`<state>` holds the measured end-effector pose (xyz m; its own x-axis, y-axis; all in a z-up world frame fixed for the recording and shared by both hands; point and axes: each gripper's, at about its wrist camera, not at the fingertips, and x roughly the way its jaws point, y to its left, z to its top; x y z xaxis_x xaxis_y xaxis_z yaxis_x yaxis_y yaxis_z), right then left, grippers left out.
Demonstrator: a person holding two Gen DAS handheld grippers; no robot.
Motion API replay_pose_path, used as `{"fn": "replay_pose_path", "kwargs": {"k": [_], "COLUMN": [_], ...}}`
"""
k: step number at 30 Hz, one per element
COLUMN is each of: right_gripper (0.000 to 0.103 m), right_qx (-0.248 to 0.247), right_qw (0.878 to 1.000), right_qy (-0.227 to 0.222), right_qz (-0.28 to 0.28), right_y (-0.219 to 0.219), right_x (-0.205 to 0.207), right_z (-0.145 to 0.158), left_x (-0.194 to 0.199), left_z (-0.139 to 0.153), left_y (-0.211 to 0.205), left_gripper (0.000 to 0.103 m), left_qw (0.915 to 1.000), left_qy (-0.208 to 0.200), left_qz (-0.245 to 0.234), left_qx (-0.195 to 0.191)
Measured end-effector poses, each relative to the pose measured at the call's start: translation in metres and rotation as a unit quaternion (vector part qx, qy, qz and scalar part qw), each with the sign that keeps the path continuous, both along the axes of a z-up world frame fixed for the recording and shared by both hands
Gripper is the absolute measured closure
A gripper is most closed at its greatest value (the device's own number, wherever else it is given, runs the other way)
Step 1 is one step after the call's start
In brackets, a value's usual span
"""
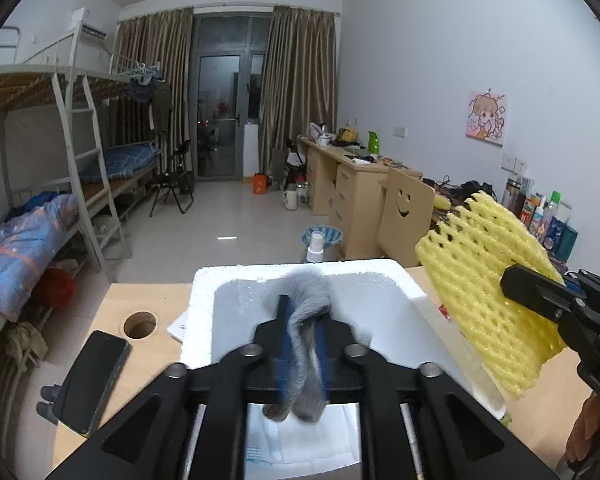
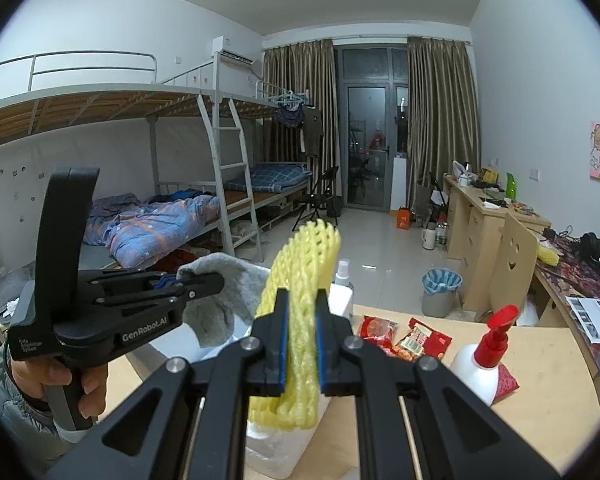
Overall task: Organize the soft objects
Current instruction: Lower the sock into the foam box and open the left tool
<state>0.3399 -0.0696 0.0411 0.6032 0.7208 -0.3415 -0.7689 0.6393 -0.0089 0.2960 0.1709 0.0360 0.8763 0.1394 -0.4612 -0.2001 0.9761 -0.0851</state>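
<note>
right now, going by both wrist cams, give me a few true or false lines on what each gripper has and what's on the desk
1. The right gripper is shut on the yellow foam net. True.
2. The grey cloth sits between the left gripper's fingers, above the white foam box. True.
3. The phone lies inside the white foam box. False: it lies on the desk, left of the box.
4. The pump bottle has a blue top. False: the top is red.
5. The foam net is folded flat on the desk. False: it is held up in the air.
</note>
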Motion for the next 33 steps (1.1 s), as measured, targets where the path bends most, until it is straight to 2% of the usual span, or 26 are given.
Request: {"fn": "replay_pose_path", "kwargs": {"k": [2,3,6,10,18,24,33], "right_gripper": [0.089,0.089,0.089,0.089,0.089,0.089,0.089], "right_qx": [0.002,0.002,0.001,0.0,-0.001,-0.001,-0.013], "right_qw": [1.0,1.0,1.0,1.0,1.0,1.0,1.0], "right_qy": [-0.001,-0.002,-0.004,-0.001,-0.004,-0.002,0.005], "right_qz": [-0.002,-0.003,-0.006,-0.005,0.001,0.005,0.018], "right_y": [0.0,0.0,-0.001,0.002,0.005,0.006,0.027], "right_x": [0.0,-0.001,-0.002,-0.002,-0.004,-0.002,0.004], "right_z": [0.001,0.002,0.001,0.0,0.002,0.001,-0.002], "left_x": [-0.002,-0.004,-0.012,-0.018,-0.033,-0.047,-0.063], "left_z": [-0.001,0.0,0.003,0.004,0.009,0.014,0.015], "left_y": [-0.001,-0.001,-0.001,-0.004,-0.008,-0.003,0.011], "left_gripper": [0.034,0.028,0.025,0.012,0.006,0.003,0.003], "left_qw": [1.0,1.0,0.9997,0.9993,0.998,0.9976,0.995], "left_qy": [-0.001,-0.006,-0.021,-0.028,-0.045,-0.047,-0.037], "left_qz": [0.001,0.003,0.012,0.02,0.031,0.041,0.085], "left_qx": [-0.004,-0.005,-0.001,0.013,0.033,0.029,0.038]}}
